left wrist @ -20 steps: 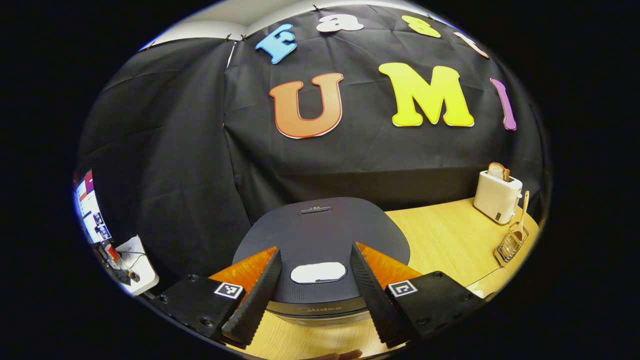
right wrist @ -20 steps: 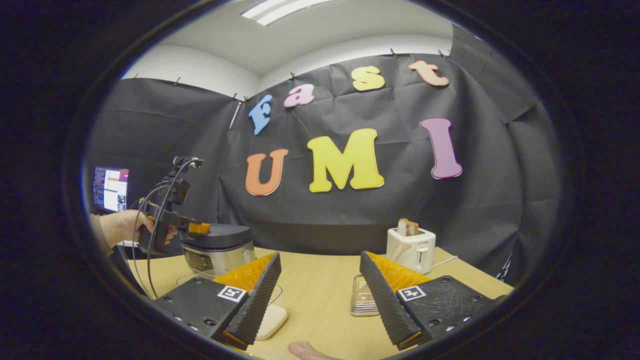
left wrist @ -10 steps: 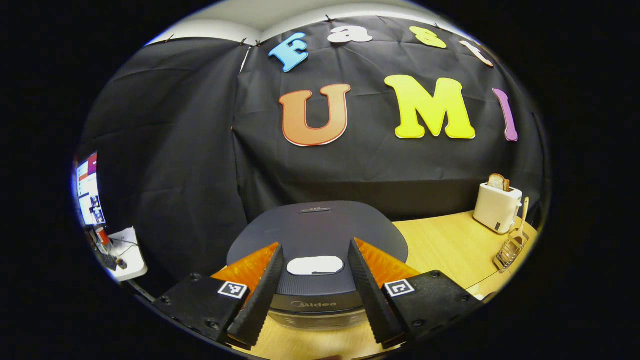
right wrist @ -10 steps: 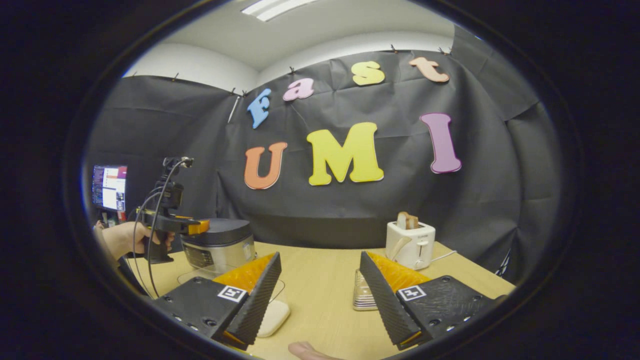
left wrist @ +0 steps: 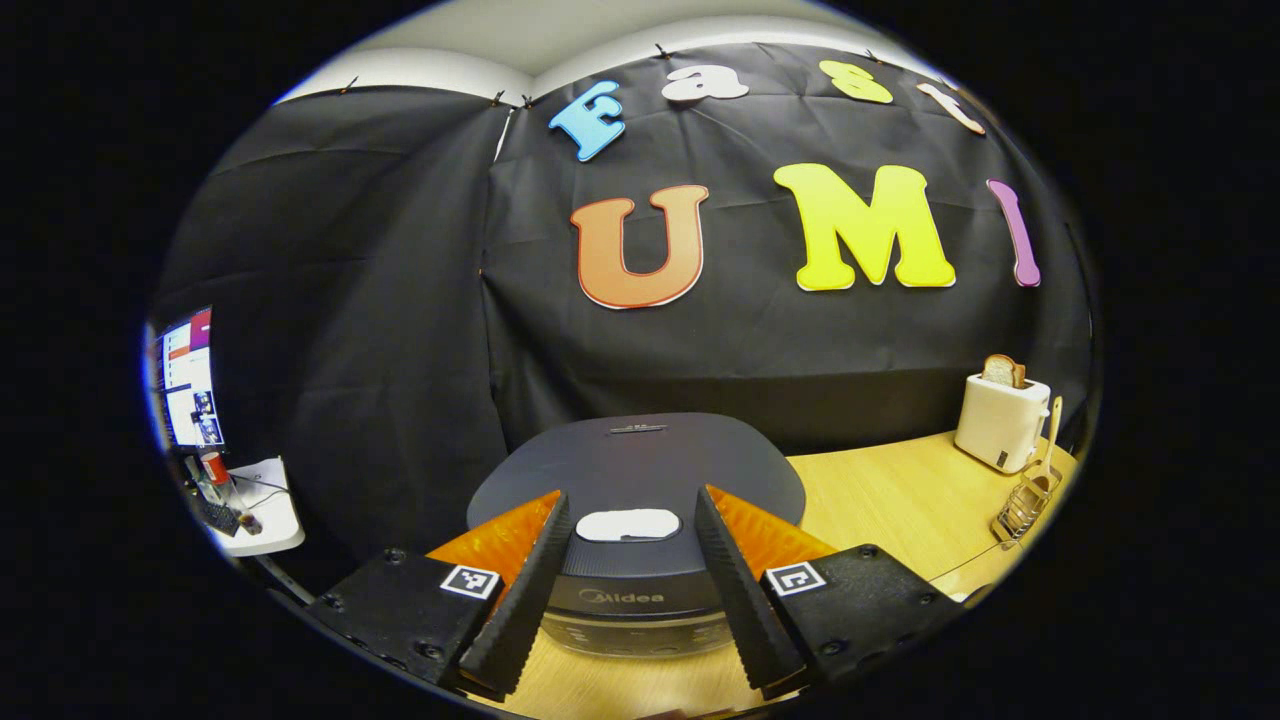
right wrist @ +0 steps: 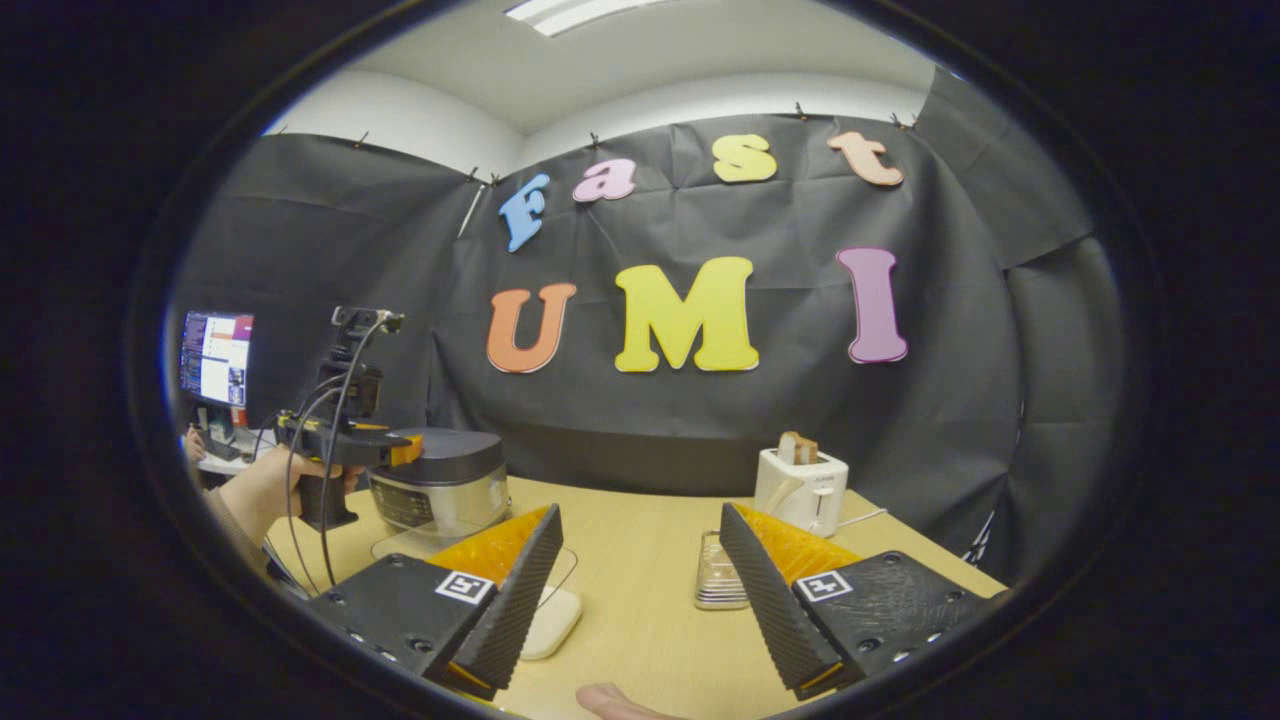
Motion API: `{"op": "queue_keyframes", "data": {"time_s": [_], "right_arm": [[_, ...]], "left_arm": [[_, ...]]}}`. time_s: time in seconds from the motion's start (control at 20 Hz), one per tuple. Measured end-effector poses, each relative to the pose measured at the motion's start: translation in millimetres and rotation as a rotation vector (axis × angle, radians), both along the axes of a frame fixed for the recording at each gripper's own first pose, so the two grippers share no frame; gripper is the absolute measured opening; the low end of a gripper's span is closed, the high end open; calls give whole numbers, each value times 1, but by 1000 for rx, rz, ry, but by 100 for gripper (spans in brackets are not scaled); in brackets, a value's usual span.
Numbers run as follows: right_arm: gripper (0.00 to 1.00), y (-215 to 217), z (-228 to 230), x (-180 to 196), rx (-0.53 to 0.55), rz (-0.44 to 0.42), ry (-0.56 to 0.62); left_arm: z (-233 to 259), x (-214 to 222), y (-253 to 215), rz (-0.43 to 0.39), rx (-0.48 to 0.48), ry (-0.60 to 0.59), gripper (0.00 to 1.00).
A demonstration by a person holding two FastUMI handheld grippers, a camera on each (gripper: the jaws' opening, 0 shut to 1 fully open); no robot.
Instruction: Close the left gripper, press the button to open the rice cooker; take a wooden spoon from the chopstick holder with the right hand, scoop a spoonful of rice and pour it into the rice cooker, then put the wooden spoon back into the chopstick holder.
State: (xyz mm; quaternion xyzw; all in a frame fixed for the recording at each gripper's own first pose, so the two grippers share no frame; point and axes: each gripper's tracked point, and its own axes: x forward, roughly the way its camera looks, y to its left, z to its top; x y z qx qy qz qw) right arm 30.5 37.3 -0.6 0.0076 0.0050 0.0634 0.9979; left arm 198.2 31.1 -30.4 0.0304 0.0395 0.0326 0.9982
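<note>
The dark rice cooker (left wrist: 640,465) stands with its lid down straight ahead of my left gripper (left wrist: 630,497). Its white lid button (left wrist: 628,524) lies in the gap between the open fingers, untouched. In the right gripper view a hand holds that gripper (right wrist: 398,455) at the cooker's (right wrist: 440,485) front top edge. My right gripper (right wrist: 640,510) hovers open over the table with nothing in it. The metal chopstick holder (right wrist: 720,585) stands just beyond its right finger. In the left gripper view the wooden spoon (left wrist: 1048,440) stands upright in the holder (left wrist: 1020,505).
A white toaster (right wrist: 800,485) with a slice of bread stands at the back right of the wooden table (right wrist: 640,560). A clear container with white contents (right wrist: 550,620) sits partly behind my right gripper's left finger. A monitor (right wrist: 215,355) glows far left.
The left gripper has drawn back a little from the cooker, so more of its front panel shows. The right gripper has shifted only slightly. Both stay open.
</note>
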Motion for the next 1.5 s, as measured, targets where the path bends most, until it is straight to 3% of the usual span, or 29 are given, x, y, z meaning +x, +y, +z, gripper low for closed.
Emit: {"op": "queue_keyframes", "data": {"time_s": [0.1, 0.4, 0.7, 0.75, 0.8, 0.85, 0.9, 1.1, 1.15, 1.2, 1.25, 1.5], "right_arm": [[96, -10, 10, -15, -28, -27, -21], [95, -50, 41, -51, -74, -125, -76], [96, -63, 43, -72, -71, -141, -74], [95, -60, 45, -75, -76, -143, -79], [95, -57, 45, -76, -83, -145, -81], [95, -53, 44, -77, -84, -142, -83], [95, -46, 42, -76, -81, -130, -81], [95, -18, 6, -54, -37, -66, 10], [96, -11, -2, -50, -28, -49, 43], [96, -6, -7, -47, -19, -32, 66], [96, -4, -9, -44, -10, -22, 78], [96, -17, -5, -41, -21, -59, 57]], "left_arm": [[6, -23, -8, -1, 10, -9, 81], [16, -120, -54, -36, -22, -68, 82], [11, -197, -98, -114, -73, -74, 82], [11, -207, -103, -122, -69, -81, 77], [12, -213, -103, -128, -55, -94, 89], [12, -220, -105, -137, -51, -104, 83], [14, -225, -112, -159, -55, -113, 83], [11, -230, -120, -208, -78, -90, 93], [7, -230, -120, -209, -78, -75, 95], [6, -228, -116, -199, -80, -68, 90], [6, -227, -111, -182, -83, -63, 96], [6, -223, -102, -155, -100, -67, 97]]}}
